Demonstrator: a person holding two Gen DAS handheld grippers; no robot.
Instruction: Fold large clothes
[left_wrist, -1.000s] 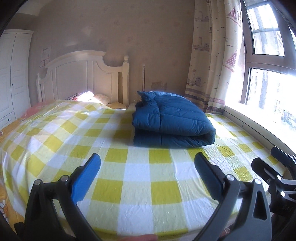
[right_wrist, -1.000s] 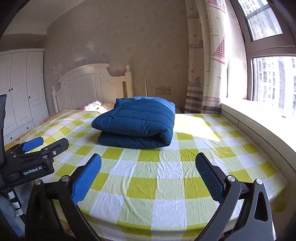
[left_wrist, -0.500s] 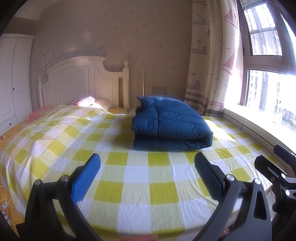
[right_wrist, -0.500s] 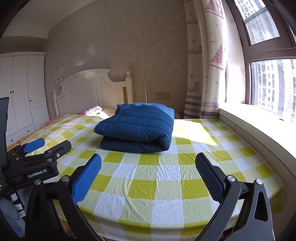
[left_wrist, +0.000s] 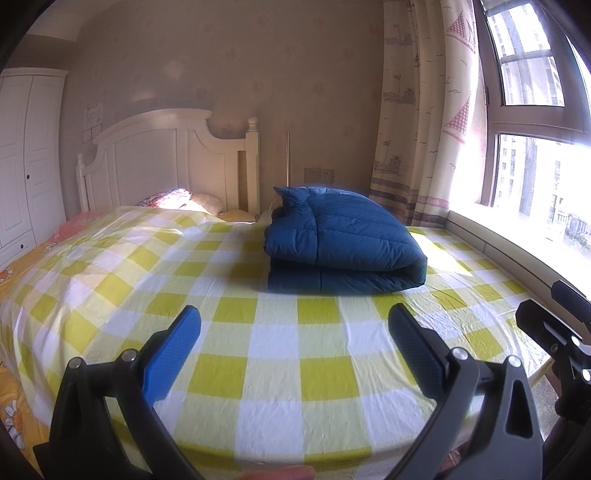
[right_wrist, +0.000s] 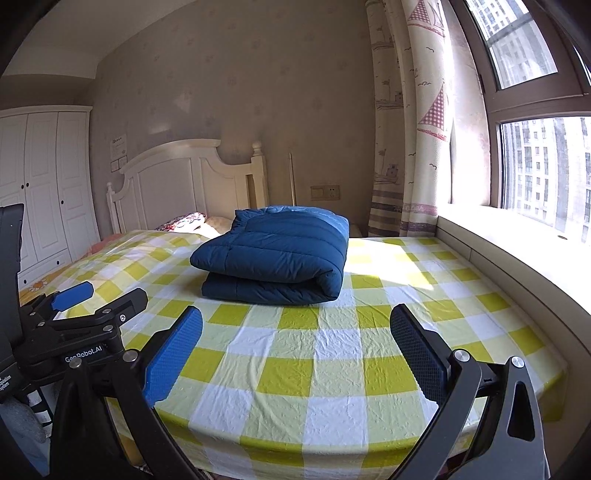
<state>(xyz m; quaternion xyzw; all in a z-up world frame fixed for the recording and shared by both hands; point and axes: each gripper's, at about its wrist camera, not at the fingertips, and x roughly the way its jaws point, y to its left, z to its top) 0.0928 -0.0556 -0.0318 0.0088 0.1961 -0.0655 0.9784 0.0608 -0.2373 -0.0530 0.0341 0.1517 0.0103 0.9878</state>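
Pulled back and lowered slightly from a second ago. Left gripper (left_wrist: 293, 347) and right gripper (right_wrist: 295, 349): jaws wide, empty, hovering over bed (right_wrist: 332, 373) foot. Folded blue jacket (left_wrist: 340, 245) resting mid-bed, well apart, near window (right_wrist: 539, 170) side.

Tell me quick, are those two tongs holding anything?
Left tongs: open, holding nothing.
Right tongs: open, holding nothing.
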